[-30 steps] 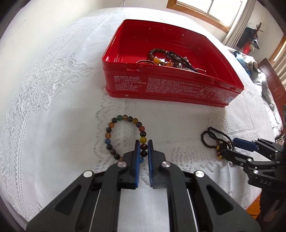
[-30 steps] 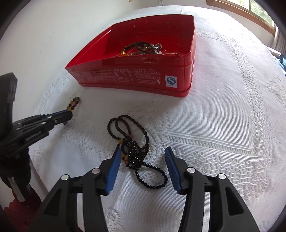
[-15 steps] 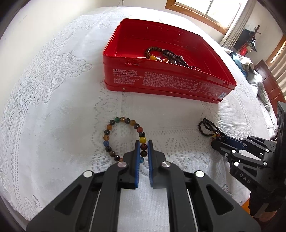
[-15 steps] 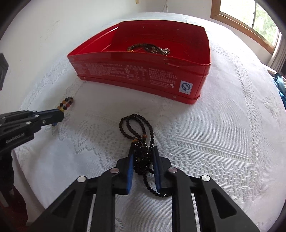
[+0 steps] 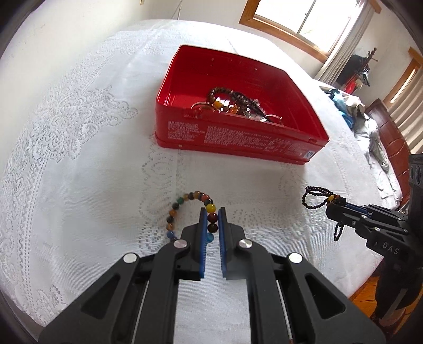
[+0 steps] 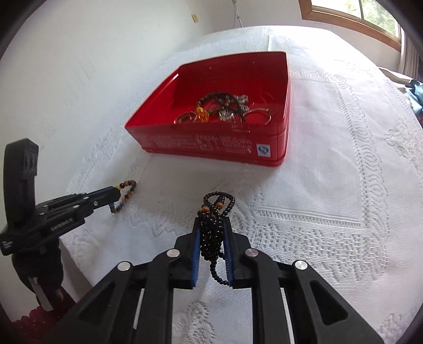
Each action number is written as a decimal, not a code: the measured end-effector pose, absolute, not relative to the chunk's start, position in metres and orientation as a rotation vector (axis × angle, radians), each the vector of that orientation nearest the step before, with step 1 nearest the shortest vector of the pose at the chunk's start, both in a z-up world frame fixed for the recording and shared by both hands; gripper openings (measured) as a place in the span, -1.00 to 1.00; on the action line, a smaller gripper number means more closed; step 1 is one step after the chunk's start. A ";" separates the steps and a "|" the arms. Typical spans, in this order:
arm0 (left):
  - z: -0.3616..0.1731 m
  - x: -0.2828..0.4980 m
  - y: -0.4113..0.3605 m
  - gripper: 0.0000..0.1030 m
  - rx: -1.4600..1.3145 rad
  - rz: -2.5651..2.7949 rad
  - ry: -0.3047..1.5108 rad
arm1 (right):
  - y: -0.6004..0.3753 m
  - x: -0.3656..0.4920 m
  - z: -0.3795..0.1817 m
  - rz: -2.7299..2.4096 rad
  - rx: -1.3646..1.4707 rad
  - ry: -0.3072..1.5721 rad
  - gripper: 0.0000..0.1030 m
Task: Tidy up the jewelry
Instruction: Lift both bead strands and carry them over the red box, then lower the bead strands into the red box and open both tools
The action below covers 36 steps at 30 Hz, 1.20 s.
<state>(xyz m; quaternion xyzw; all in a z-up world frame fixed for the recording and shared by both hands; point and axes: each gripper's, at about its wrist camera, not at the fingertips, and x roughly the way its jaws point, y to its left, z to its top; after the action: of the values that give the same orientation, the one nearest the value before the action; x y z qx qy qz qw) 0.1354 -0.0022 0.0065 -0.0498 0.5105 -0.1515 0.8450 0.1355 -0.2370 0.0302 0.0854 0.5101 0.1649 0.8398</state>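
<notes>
My left gripper (image 5: 212, 211) is shut on a bracelet of multicoloured beads (image 5: 185, 201) and holds it lifted off the white lace cloth. My right gripper (image 6: 212, 222) is shut on a bunched black bead necklace (image 6: 212, 232), also lifted, with a loop sticking out ahead and a strand hanging below. A red tin box (image 5: 238, 156) stands beyond both, open, with several pieces of jewelry (image 6: 224, 108) inside. The right gripper with the necklace (image 5: 317, 197) shows at the right of the left wrist view. The left gripper with the bracelet (image 6: 127, 185) shows at the left of the right wrist view.
The white lace tablecloth (image 5: 79, 172) covers the table, whose front edge is near both grippers. A white wall lies behind the box. A window (image 5: 304, 16) and a bed with clothes (image 5: 370, 127) are at the right.
Both grippers have risen with their jewelry off the cloth and moved toward the red box. The right gripper closed on the black necklace during the last second.
</notes>
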 end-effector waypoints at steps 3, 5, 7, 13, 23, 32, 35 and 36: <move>0.017 0.132 -0.002 -0.88 -0.118 -0.337 1.054 | -0.241 0.133 0.042 0.357 0.192 1.059 -0.70; 0.024 0.130 -0.002 -0.88 -0.124 -0.349 1.038 | -0.247 0.130 0.051 0.358 0.192 1.043 -0.70; 0.032 0.131 -0.003 -0.88 -0.131 -0.367 1.026 | -0.249 0.131 0.059 0.364 0.196 1.032 -0.70; 0.057 0.138 -0.016 -0.88 -0.118 -0.396 0.976 | -0.250 0.143 0.090 0.363 0.179 0.989 -0.70; 0.100 0.183 -0.041 -0.88 -0.083 -0.373 0.878 | -0.241 0.193 0.127 0.325 0.145 0.946 -0.70; 0.072 0.263 -0.067 -0.87 -0.091 -0.344 0.940 | -0.235 0.271 0.099 0.270 0.161 1.007 -0.70; 0.052 0.290 -0.069 -0.87 -0.104 -0.342 0.973 | -0.236 0.293 0.082 0.245 0.149 1.026 -0.70; 0.048 0.295 -0.068 -0.86 -0.103 -0.341 0.975 | -0.236 0.298 0.077 0.236 0.144 1.028 -0.69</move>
<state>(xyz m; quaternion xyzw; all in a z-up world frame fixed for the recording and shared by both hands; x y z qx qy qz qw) 0.2948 -0.0680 0.0479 -0.0494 0.4658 -0.1630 0.8684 0.2985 -0.2357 0.0775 0.0686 0.4903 0.1124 0.8616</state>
